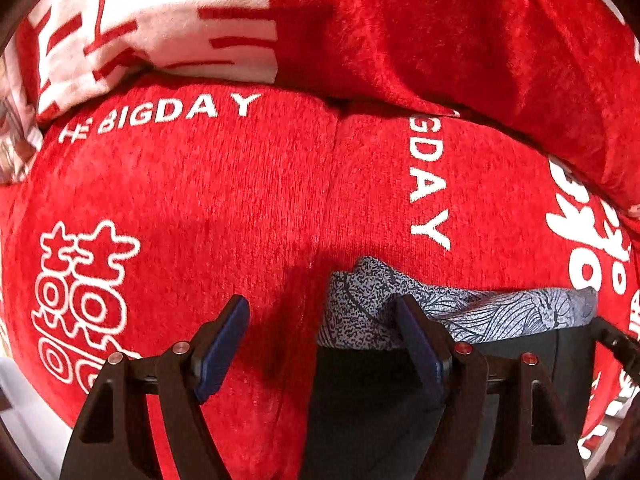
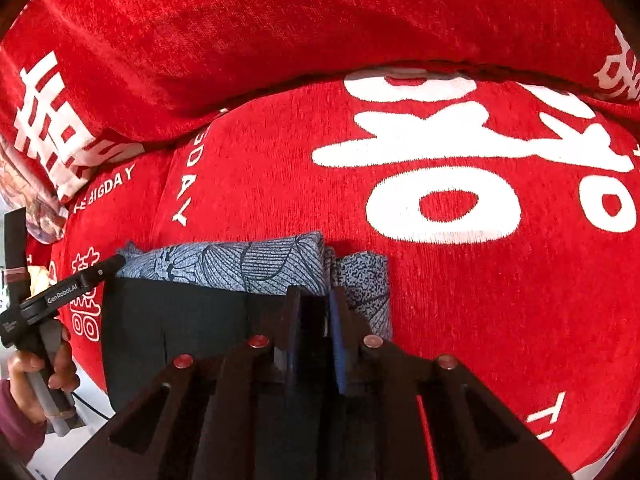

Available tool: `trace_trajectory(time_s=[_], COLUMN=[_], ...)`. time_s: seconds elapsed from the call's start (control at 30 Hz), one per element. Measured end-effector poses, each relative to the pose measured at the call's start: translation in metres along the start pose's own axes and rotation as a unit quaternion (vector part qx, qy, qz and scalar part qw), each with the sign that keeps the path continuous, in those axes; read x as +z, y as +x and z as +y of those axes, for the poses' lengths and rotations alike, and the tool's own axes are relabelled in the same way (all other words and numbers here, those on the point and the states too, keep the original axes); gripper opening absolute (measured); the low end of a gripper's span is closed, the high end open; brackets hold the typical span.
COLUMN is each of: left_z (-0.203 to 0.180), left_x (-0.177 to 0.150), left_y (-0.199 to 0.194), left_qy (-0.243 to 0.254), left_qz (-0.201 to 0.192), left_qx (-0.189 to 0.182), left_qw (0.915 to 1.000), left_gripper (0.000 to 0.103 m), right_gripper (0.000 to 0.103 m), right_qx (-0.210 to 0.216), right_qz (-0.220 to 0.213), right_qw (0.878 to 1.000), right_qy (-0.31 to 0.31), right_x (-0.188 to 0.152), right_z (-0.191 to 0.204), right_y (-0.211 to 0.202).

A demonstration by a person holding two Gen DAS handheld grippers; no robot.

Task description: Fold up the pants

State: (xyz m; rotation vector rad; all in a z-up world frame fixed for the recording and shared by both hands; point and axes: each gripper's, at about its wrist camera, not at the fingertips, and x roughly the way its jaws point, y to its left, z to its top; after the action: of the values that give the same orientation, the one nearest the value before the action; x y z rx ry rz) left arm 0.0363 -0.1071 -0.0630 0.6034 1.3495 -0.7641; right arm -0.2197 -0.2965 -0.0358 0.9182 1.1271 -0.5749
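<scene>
Our left gripper [image 1: 322, 316] has its jaws spread wide, with nothing between the blue pads [image 1: 224, 344]. One finger hangs over bare red cloth; the other sits just at the near left corner of the pants [image 1: 500, 312], against the speckled grey fabric there. In the right wrist view we see this same gripper [image 2: 108, 266] from the side, its tip touching the far left corner of the patterned layer, with the person's hand [image 2: 44, 364] wrapped around its handle.

Our right gripper [image 2: 314, 304] has its jaws nearly together, clamped on a dark fold of the pants; the black fabric runs up between the pads, and only a thin gap is left.

We see the pants as a compact, folded bundle: a black layer [image 2: 180, 332] nearest us, a grey leaf-print layer [image 2: 240, 266] lying along its far edge, and a speckled grey piece [image 2: 366, 288] sticking out just right of the right gripper. The bundle lies flat on the red sofa [image 2: 500, 300], on a seat cushion printed with large white characters and the words "BIGDAY". Beyond it, a red back cushion [image 2: 280, 32] rises, and another cushion with a white blocky pattern [image 1: 152, 24] leans at the far left.
</scene>
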Motion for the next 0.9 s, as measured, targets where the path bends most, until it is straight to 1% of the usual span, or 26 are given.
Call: trace_trajectory(time_s=[0.13,0.23,0.37,0.4,0.53,0.63,0.7,0.9], left_z=[-0.006,-0.008,-0.011,-0.011,-0.018,-0.022,-0.028,-0.052], left_x=[-0.002,-0.007,-0.027,-0.032,-0.055,-0.074,-0.086,-0.107], left_y=[-0.016,-0.028,-0.043,-0.046,-0.043,-0.039,-0.042,-0.056], left_qy=[0.023,0.033,0.040,0.041,0.037,0.025,0.020,0.025], left_qz=[-0.007,-0.007,0.002,0.006,0.026,0.045,0.050,0.049], left_qx=[0.016,0.023,0.029,0.030,0.034,0.037,0.039,0.041], left_qw=[0.9996,0.9992,0.9988,0.9987,0.9984,0.9980,0.9978,0.9977], left_gripper=[0.077,0.077,0.077,0.077,0.077,0.077,0.077,0.077], right_gripper=[0.016,0.016,0.016,0.019,0.019,0.019,0.019,0.020], right_qx=[-0.019,-0.016,-0.029,-0.030,-0.034,-0.042,-0.039,-0.036], right_qz=[0.002,0.009,0.024,0.030,0.044,0.054,0.065,0.078], right_qw=[1.000,1.000,0.999,0.999,0.998,0.996,0.996,0.996], right_qy=[-0.019,0.004,0.026,0.029,0.041,0.048,0.053,0.029], right_x=[-0.004,-0.010,-0.024,-0.029,-0.046,-0.060,-0.067,-0.080], right_z=[0.004,-0.005,-0.015,-0.018,-0.026,-0.032,-0.035,-0.031], right_y=[-0.008,-0.015,-0.023,-0.026,-0.035,-0.039,-0.040,-0.042])
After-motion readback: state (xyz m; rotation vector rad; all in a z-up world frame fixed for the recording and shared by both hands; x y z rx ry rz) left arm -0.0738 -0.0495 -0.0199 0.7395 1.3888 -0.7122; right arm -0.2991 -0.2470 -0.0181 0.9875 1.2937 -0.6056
